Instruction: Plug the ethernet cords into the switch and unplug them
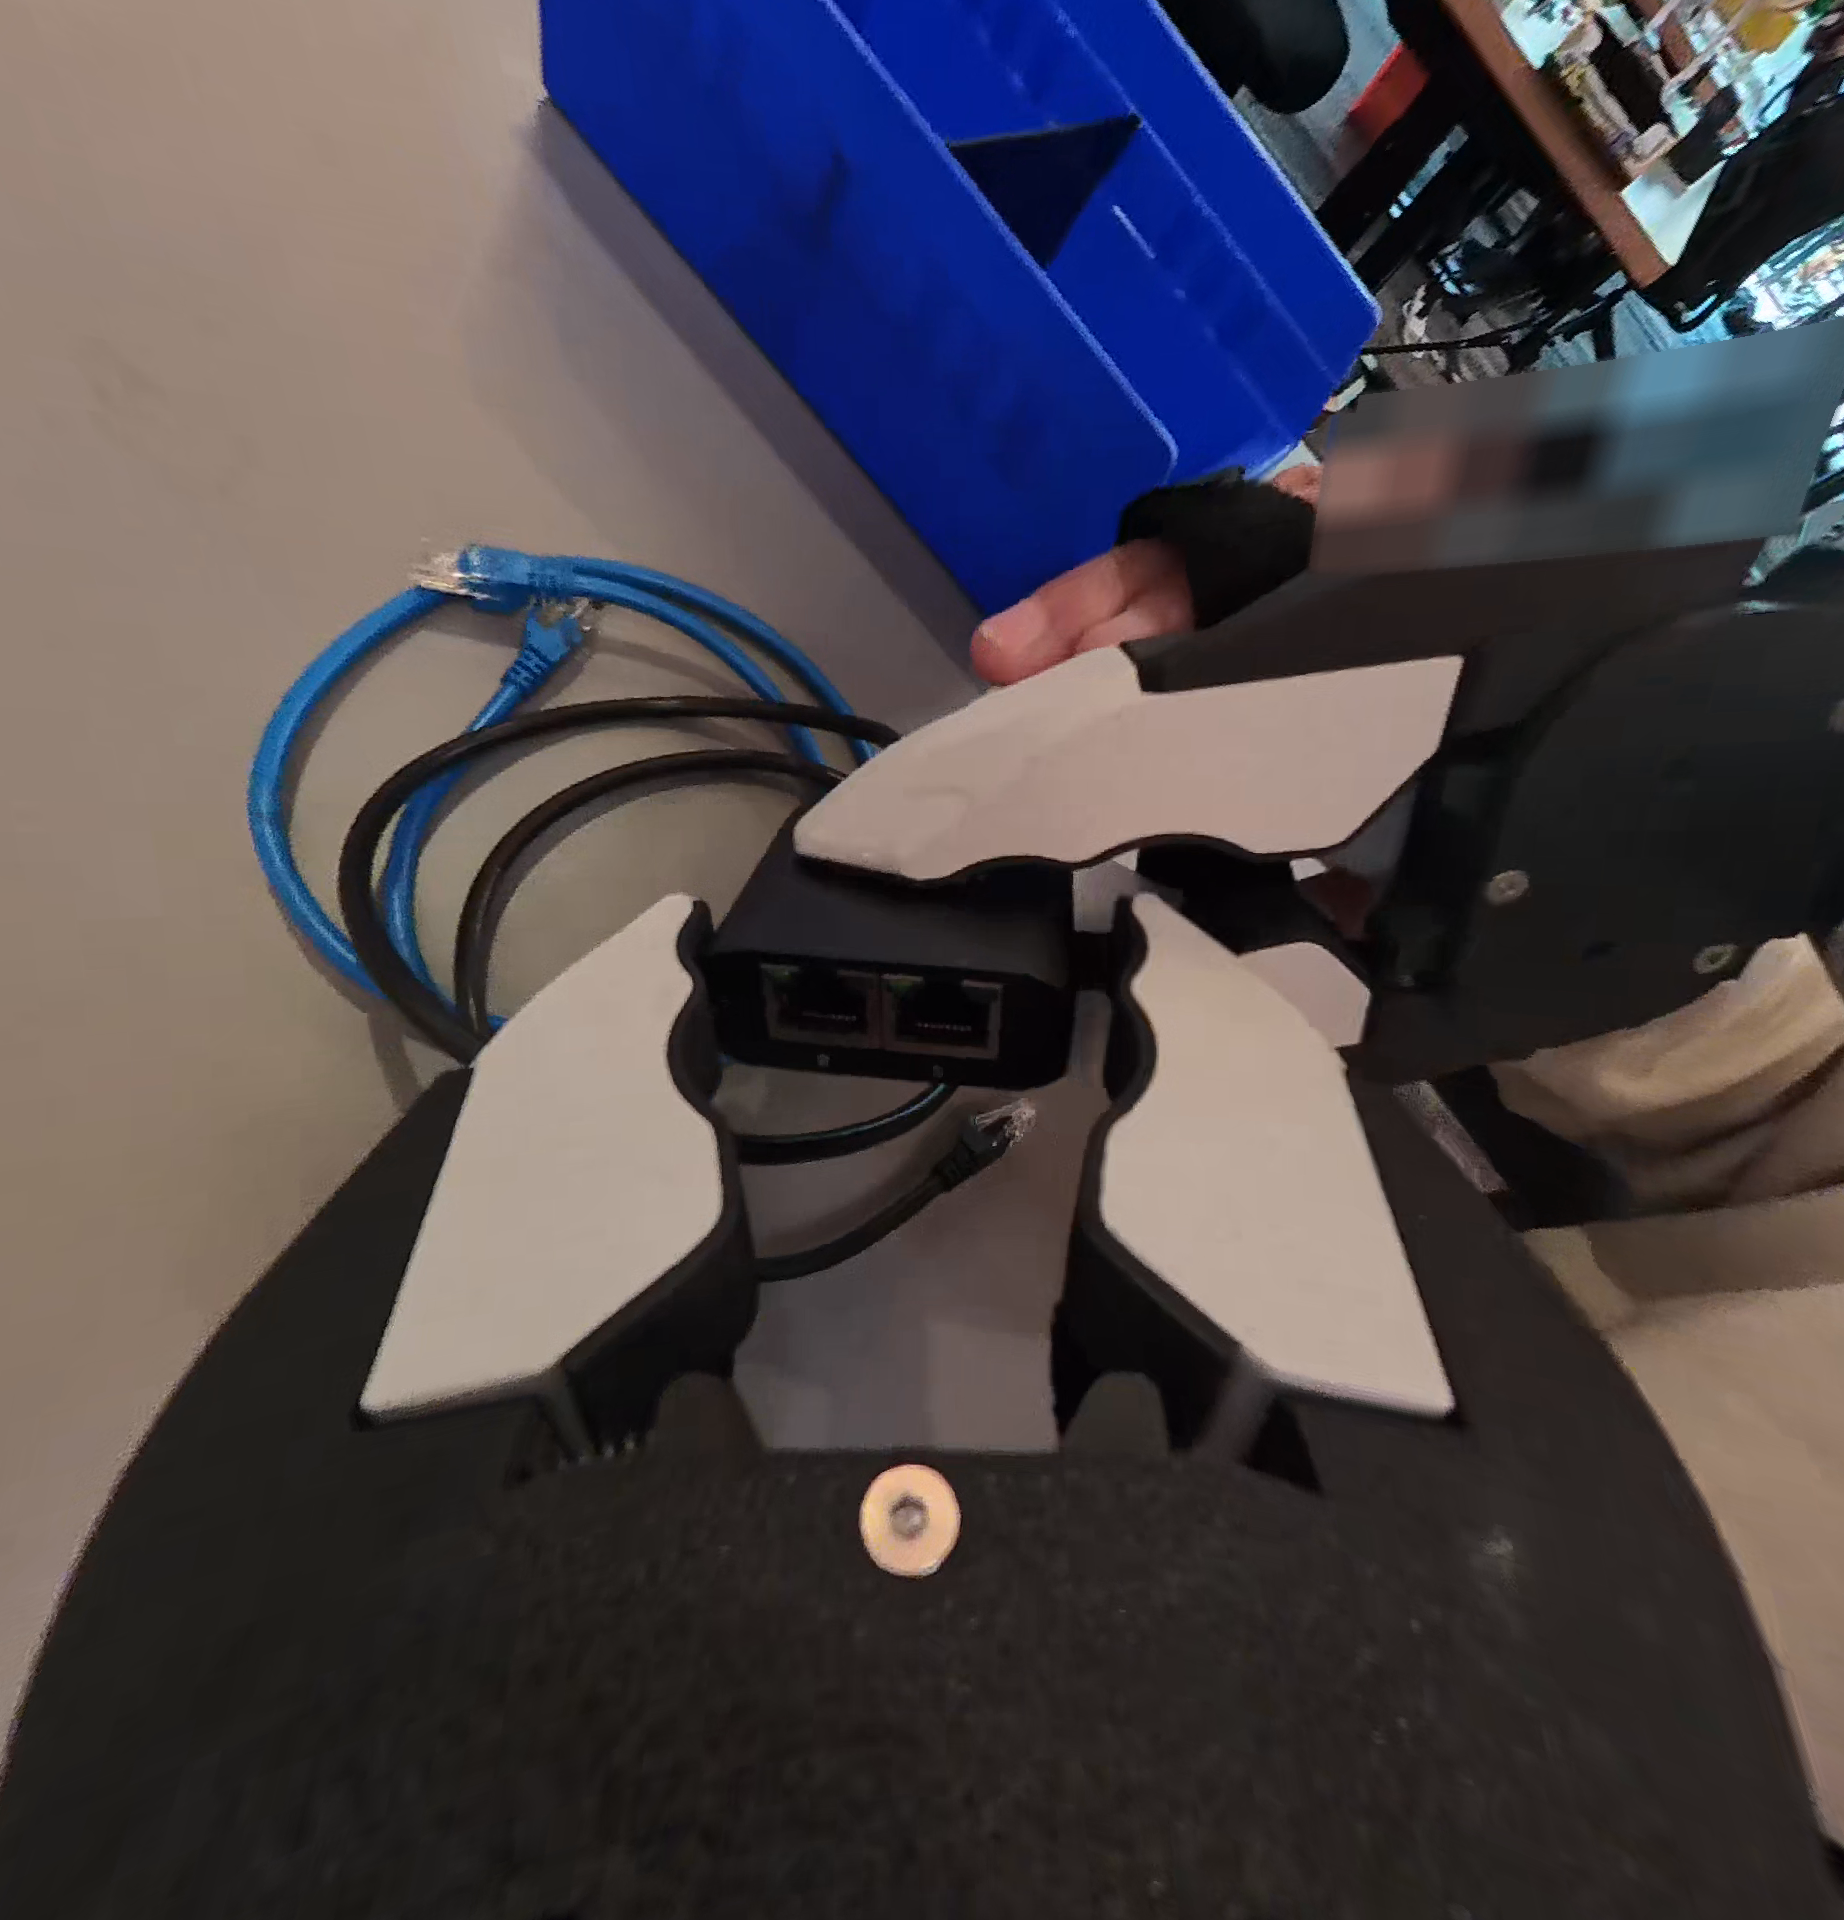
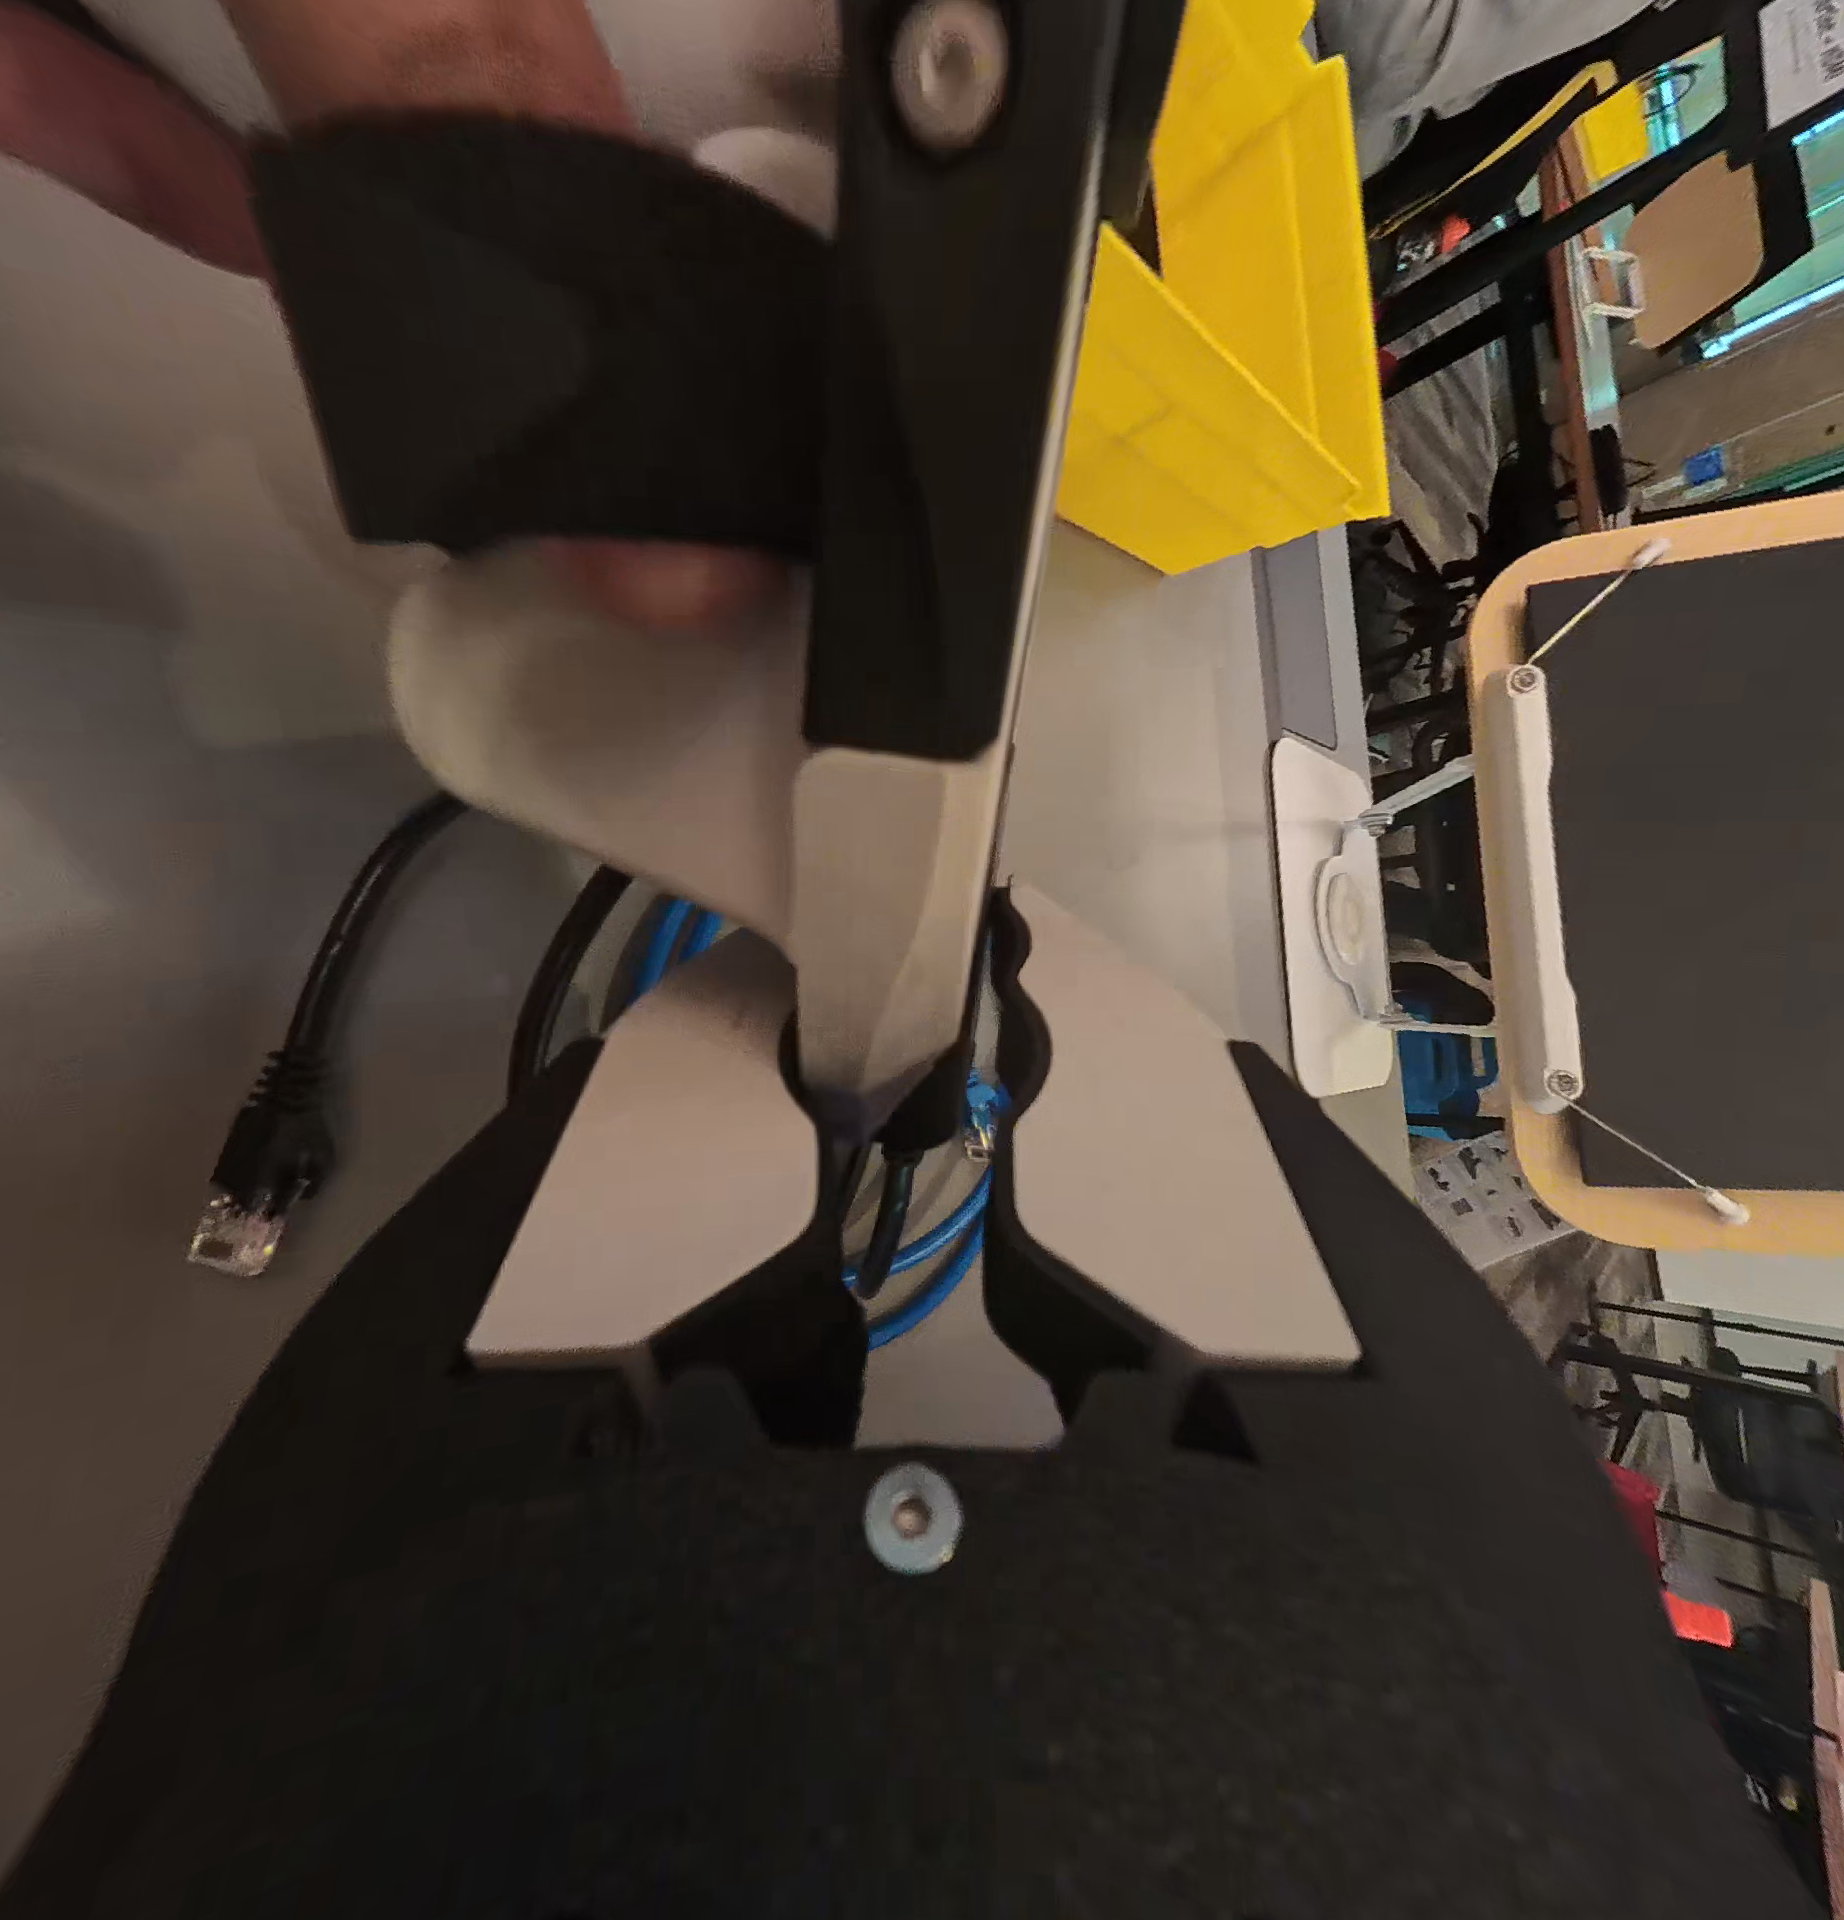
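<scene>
Left wrist view: blue cord [image 1: 305,790] coiled on the grey surface [image 1: 170,416] at far left, both its plugs loose near the top of the coil; black cord [image 1: 419,831] looped over it. Left hand-held gripper [image 1: 902,997] open, fingers either side of the black switch [image 1: 887,987] but not clearly touching it. Switch's two ports face the camera, both empty. Loose black plug [image 1: 985,1138] lies just below the switch. Right hand-held gripper [image 1: 1001,842] reaches in from the right, upper finger resting on the switch top; lower finger mostly hidden, so cannot tell if it grips. Blue bin [image 1: 897,312] behind. Right wrist view: black plug [image 2: 248,1195] on the surface at left, left hand-held gripper crossing centre, yellow bin [image 2: 1230,343] right.
</scene>
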Tool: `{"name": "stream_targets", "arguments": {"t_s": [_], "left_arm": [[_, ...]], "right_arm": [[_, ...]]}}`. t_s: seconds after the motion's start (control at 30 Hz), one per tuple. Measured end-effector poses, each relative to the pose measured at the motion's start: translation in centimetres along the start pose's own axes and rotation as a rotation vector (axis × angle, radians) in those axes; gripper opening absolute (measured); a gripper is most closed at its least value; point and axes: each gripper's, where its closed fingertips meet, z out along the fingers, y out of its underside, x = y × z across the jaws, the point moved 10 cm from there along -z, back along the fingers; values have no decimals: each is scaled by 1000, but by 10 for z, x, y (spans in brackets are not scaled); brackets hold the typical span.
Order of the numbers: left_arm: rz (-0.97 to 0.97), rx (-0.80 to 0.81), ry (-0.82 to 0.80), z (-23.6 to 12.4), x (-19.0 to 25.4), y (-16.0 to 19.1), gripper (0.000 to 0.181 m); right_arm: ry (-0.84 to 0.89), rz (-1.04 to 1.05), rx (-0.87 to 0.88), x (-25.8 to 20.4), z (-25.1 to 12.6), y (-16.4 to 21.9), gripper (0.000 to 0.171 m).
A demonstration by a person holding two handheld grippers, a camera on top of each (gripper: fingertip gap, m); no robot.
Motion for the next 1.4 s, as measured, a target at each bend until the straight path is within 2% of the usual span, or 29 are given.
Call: {"name": "stream_targets", "arguments": {"t_s": [0.07, 0.2, 0.3, 0.37, 0.43, 0.57, 0.67, 0.8, 0.93, 1.03, 1.17, 1.23, 1.37, 1.4], "left_arm": [[-9, 13, 50, -4, -1, -1, 70], [2, 114, 171, -28, -7, 9, 51], [64, 176, 67, -53, -22, 32, 53], [83, 247, -7, -65, -32, 50, 53], [69, 305, -41, -72, -39, 64, 52], [85, 226, -103, -65, -49, 71, 52], [145, 198, -145, -59, -46, 73, 52], [250, 169, -219, -47, -37, 65, 50], [317, 94, -300, -22, -39, 32, 49], [346, -29, -297, 14, -55, 3, 49], [347, -250, -187, 73, -84, -18, 47], [329, -266, -162, 90, -95, -25, 41], [377, -274, -194, 103, -103, -31, 7], [399, -274, -195, 103, -103, -31, 7]], "right_arm": [[16, -2, 38, 0, -1, 4, 25], [104, -40, 75, 8, -17, 19, 24], [286, 48, 135, 29, -58, 34, 24], [385, 137, 231, 55, -95, 31, 25], [460, 142, 291, 86, -129, 20, 25], [640, 2, 281, 138, -180, -10, 24], [642, -26, 313, 163, -203, -23, 24], [517, -42, 263, 151, -182, -7, 24], [489, 70, 209, 116, -151, 29, 24], [533, 144, 192, 93, -143, 44, 25], [539, 96, 79, 69, -143, 49, 25], [520, 159, 103, 57, -146, 54, 25], [496, 274, 162, 36, -149, 63, 24], [490, 290, 164, 32, -148, 65, 24]]}}
